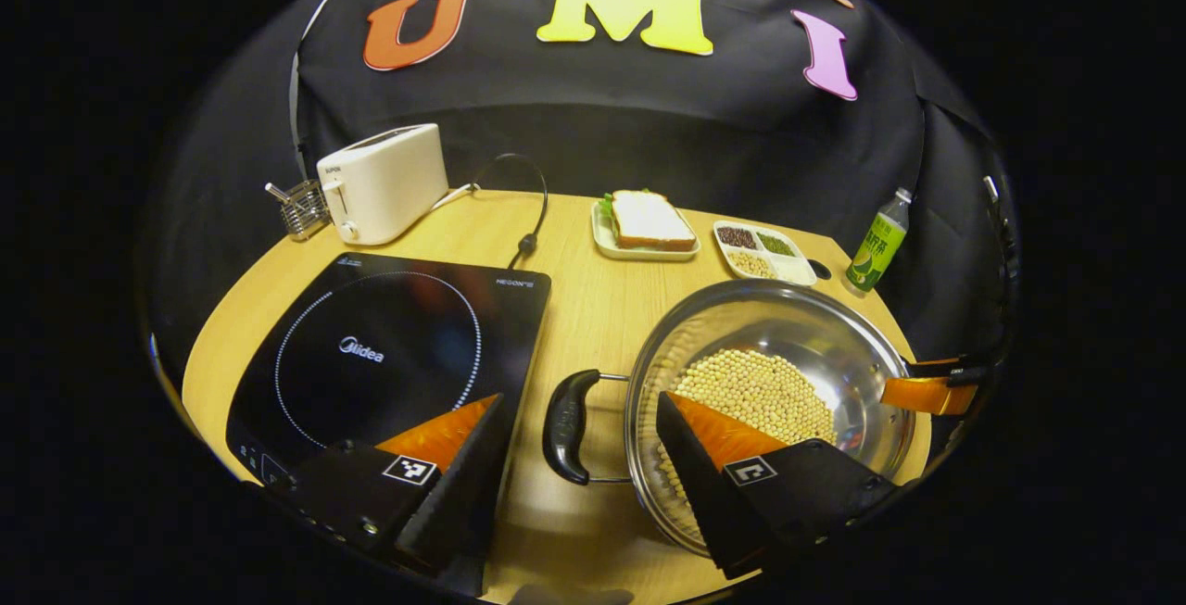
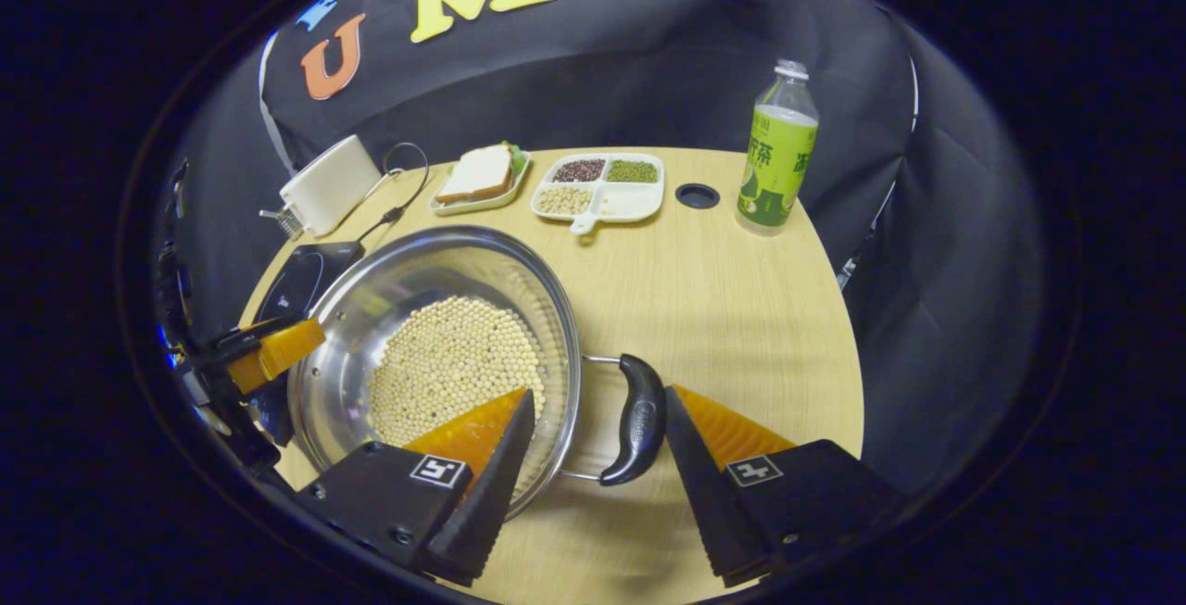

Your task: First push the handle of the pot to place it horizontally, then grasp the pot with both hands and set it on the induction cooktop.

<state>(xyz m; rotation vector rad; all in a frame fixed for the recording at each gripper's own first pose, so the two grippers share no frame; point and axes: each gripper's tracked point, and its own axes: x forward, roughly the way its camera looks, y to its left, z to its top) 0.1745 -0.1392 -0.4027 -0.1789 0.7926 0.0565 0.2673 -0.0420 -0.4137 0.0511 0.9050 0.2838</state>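
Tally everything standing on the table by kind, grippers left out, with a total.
Cookware: 1, the pot
Appliances: 2, induction cooktop, toaster
Food dishes: 2, sandwich plate, divided tray
Bottles: 1, green bottle
Wire baskets: 1
Total: 7

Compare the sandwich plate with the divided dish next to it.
The sandwich plate has one open well holding a single sandwich; the divided dish is split into compartments. The plate's food is one piece of bread with green showing at its edge, while the dish holds loose dark, green and pale grains, with one compartment looking empty. Both are pale, shallow and sit side by side at the table's far edge.
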